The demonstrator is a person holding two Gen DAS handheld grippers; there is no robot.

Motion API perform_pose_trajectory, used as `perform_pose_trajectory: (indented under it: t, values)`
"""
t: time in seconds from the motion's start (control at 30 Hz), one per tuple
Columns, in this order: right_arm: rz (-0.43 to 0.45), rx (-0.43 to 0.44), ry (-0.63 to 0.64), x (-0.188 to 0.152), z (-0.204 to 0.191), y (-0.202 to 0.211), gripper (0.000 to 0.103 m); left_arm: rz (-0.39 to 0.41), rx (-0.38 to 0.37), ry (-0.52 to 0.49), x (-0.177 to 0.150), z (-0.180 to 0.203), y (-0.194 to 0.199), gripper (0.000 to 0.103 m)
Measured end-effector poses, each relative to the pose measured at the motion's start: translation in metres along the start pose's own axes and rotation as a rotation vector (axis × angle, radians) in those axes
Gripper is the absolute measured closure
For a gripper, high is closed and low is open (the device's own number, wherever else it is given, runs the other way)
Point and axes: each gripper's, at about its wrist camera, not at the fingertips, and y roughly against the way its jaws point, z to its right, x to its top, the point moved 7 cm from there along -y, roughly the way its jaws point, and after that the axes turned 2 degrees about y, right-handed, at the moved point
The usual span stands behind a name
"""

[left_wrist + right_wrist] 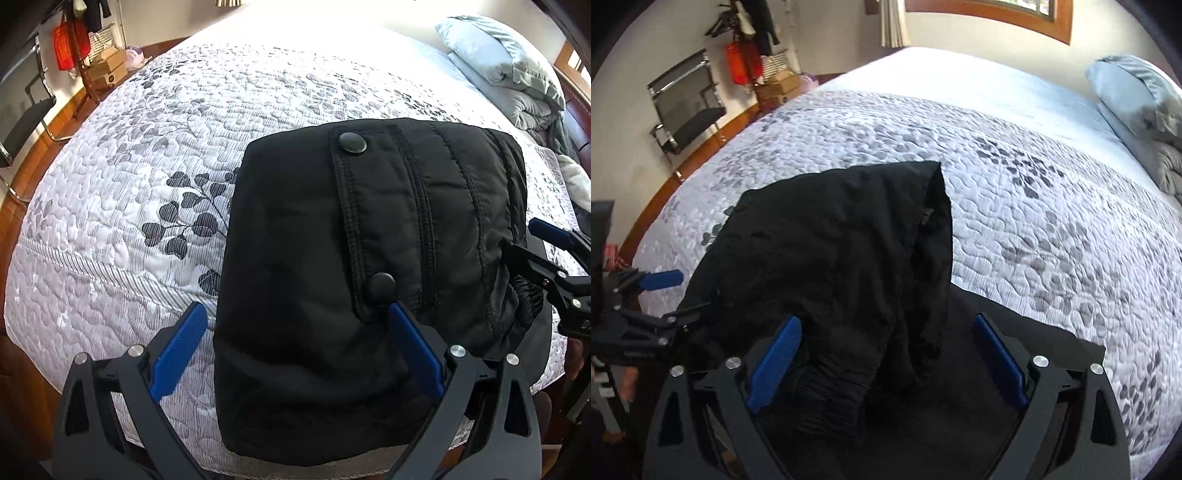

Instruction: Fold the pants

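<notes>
Blue-padded fingers (177, 354) of your left gripper (295, 354) are standing spread, straddling the near edge of the black pants (351, 258), which are lying in a folded bundle on the quilted bed (129, 184) near its front edge. Your right gripper (886, 365) is also hovering with fingers apart, pinching nothing, over a loose rumpled flap. Likely risk: that raised flap is slumping open if released unevenly. Both grippers are pointing forward and downward across the bed. Two snap buttons (352, 142) are facing up.
</notes>
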Motion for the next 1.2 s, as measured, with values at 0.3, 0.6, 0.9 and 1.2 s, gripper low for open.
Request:
perform_pose_trajectory:
  t: [0.3, 0.6, 0.9, 1.2]
  values:
    - [0.076, 0.180, -0.091, 0.010, 0.003, -0.002, 0.009, 0.000, -0.025, -0.003, 0.000, 0.000, -0.001, 0.005]
    - [0.004, 0.177, -0.104, 0.004, 0.001, -0.018, 0.028, 0.021, -0.031, 0.016, 0.007, 0.001, 0.001, 0.005]
    - [-0.022, 0.122, -0.048, -0.003, -0.006, -0.018, 0.065, 0.029, -0.026, 0.079, 0.015, -0.001, -0.001, 0.005]
    - [0.002, 0.171, -0.092, 0.001, -0.010, 0.011, 0.086, 0.037, -0.022, 0.120, 0.014, -0.015, 0.011, 0.005]
